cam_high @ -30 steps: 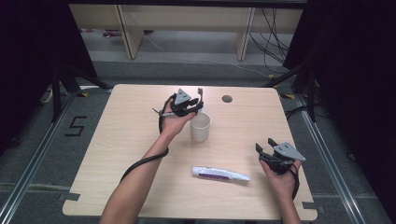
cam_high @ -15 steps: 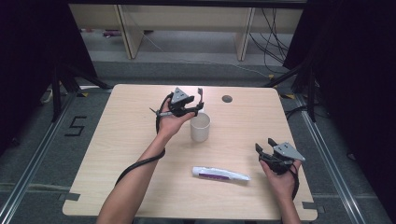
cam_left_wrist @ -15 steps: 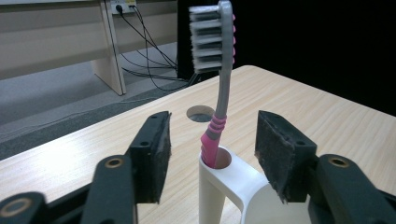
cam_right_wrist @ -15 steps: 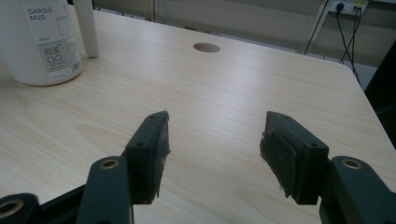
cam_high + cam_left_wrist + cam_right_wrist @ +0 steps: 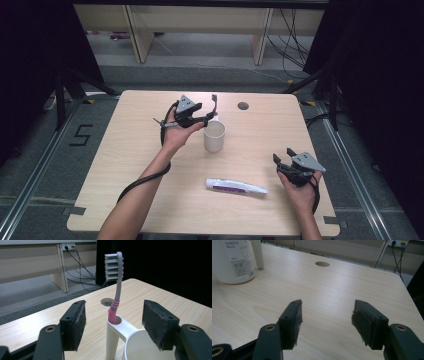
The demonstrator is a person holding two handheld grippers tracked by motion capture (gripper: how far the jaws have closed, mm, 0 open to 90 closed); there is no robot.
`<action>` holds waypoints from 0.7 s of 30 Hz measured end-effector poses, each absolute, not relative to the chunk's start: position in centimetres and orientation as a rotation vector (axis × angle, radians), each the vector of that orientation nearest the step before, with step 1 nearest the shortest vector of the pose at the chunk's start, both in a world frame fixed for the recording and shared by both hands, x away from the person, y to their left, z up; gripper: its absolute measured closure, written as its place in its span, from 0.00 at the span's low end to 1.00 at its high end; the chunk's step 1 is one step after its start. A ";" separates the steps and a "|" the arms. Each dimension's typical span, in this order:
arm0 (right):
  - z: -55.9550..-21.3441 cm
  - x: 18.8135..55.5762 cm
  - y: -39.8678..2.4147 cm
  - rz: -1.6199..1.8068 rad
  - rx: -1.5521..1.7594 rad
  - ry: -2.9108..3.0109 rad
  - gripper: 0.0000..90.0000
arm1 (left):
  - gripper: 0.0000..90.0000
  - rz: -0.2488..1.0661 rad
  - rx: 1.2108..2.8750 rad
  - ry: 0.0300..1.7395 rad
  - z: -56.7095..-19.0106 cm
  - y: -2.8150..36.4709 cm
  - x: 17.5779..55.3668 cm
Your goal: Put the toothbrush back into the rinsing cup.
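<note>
we see the left gripper held just behind the white mug near the middle of the table. its jaws have just been opening and now stand wide, with the toothbrush between them but untouched by either pad. the toothbrush stands upright in the holder tube on the mug's side, bristle head up, pink grip at the tube's mouth. in the left gripper view the mug's rim sits low at the right, close under the right jaw.

our right gripper rests at the table's right edge, well apart from the mug, jaws open on nothing; in the right gripper view bare wood lies between them, and the mug stands far off at the upper left.

a toothpaste tube lies flat on the table in front of the mug, between the two hands, touched by neither gripper. a round hole shows in the tabletop behind the mug.
</note>
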State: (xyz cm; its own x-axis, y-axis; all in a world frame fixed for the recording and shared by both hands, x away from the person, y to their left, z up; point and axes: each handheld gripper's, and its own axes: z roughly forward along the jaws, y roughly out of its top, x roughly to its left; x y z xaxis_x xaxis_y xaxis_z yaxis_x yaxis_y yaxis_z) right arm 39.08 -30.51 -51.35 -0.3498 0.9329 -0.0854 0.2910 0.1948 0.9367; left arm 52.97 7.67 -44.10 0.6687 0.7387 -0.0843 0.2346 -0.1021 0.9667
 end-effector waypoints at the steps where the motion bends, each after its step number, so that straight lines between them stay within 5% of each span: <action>1: -51.3 39.1 -30.5 1.168 1.153 1.773 0.46 | 0.38 0.508 1.655 0.809 -44.0 7.8 52.8; 21: -51.2 39.3 -30.8 1.158 1.125 1.815 0.43 | 0.36 0.538 1.664 0.789 -43.3 12.0 49.3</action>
